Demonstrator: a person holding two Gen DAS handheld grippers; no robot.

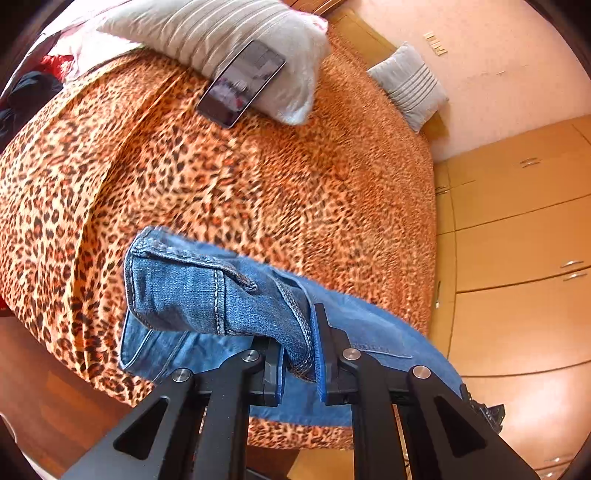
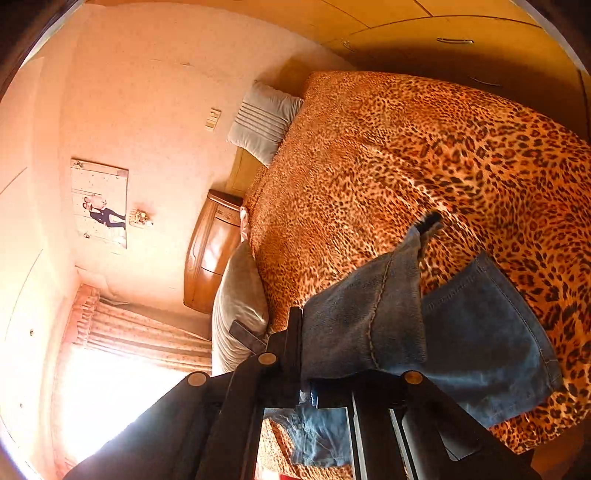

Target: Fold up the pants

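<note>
Left hand-held gripper point(image 1: 300, 363) and right hand-held gripper point(image 2: 306, 354), each clamped on the jeans point(image 1: 192, 291) (waistband at left), lifting them above the leopard-print bed point(image 1: 258, 184).

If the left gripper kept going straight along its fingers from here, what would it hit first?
The left gripper is already shut on the jeans, so denim fills its path. Beyond that fold lies the leopard-print bedspread, probably next; the phone and pillow look much farther, though depth is unclear.
</note>
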